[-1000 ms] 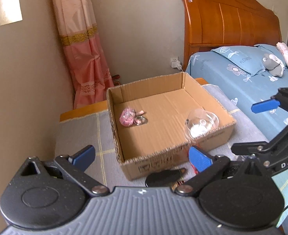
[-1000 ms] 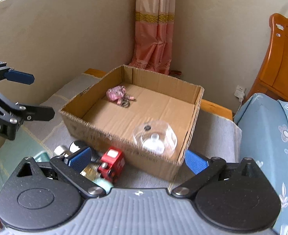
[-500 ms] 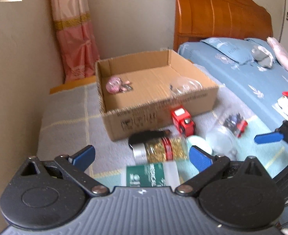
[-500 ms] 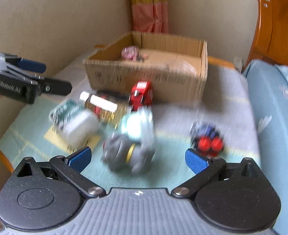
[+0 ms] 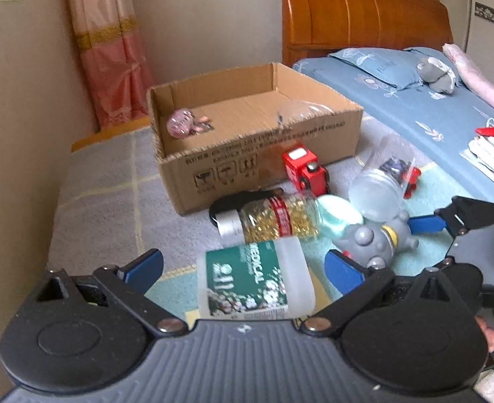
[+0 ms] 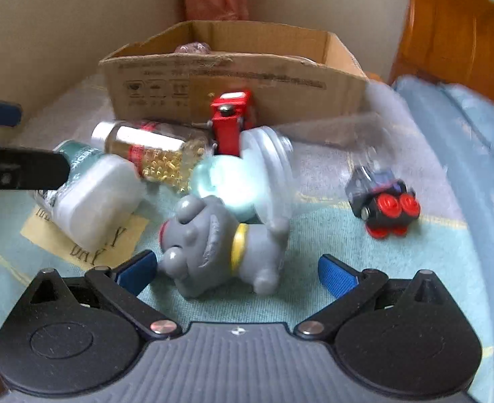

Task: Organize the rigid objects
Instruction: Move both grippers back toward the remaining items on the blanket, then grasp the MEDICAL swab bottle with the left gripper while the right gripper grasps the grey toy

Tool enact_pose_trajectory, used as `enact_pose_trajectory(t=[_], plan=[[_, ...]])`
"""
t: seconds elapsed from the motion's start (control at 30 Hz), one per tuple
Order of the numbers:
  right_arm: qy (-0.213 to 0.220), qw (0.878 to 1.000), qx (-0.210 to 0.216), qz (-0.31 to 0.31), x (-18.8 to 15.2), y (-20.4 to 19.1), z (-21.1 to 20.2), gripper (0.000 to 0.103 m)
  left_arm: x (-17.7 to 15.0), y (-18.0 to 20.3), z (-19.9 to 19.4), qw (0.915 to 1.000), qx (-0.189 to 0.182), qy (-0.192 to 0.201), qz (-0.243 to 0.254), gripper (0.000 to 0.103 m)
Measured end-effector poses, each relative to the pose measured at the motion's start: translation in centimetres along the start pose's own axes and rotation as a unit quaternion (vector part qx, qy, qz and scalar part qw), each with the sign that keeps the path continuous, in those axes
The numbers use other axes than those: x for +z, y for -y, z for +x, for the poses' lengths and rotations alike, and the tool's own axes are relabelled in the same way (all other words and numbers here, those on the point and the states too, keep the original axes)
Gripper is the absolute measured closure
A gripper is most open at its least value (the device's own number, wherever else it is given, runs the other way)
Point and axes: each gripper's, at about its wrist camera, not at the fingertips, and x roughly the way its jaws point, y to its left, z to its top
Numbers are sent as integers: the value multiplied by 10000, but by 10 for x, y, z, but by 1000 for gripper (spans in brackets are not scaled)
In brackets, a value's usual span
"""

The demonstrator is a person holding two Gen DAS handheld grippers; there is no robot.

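Both jaws wide, holding nothing. Right gripper (image 6: 236,268) sits low w/ the grey elephant toy (image 6: 220,245) between its blue pads, not touching. Left gripper (image 5: 243,268) hovers over the white medical bottle (image 5: 257,278). Capsule bottle (image 5: 273,218) lies on its side just behind it, red toy truck (image 6: 233,121) against the cardboard box (image 5: 263,161) front. Black/red toy car (image 6: 384,201) apart on the right. Pink trinket (image 5: 179,124) and a clear dome (image 5: 300,112) inside the box. All on a grey/teal cloth (image 5: 105,201)

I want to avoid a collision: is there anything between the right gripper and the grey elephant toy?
Nothing visible: the grey elephant toy lies directly before the open right gripper. A clear jar lies just behind it.
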Motion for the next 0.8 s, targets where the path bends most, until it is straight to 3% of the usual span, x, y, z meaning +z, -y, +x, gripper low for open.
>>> enact_pose_trajectory(t=[0.23, 0.47, 0.63, 0.8], plan=[[231, 9996, 130, -34, -11, 5, -5, 0, -10, 1, 23, 9993, -257, -243, -114, 1], [362, 9993, 82, 14, -20, 4, -12, 0, -22, -8, 45, 9981, -173, -517, -303, 1], [376, 9993, 21, 64, -20, 2, -12, 0, -31, -19, 48, 9960, -369, -555, -596, 1], [414, 9991, -22, 114, -23, 1, -13, 0, -25, -11, 55, 9977, -356, -444, -356, 2]])
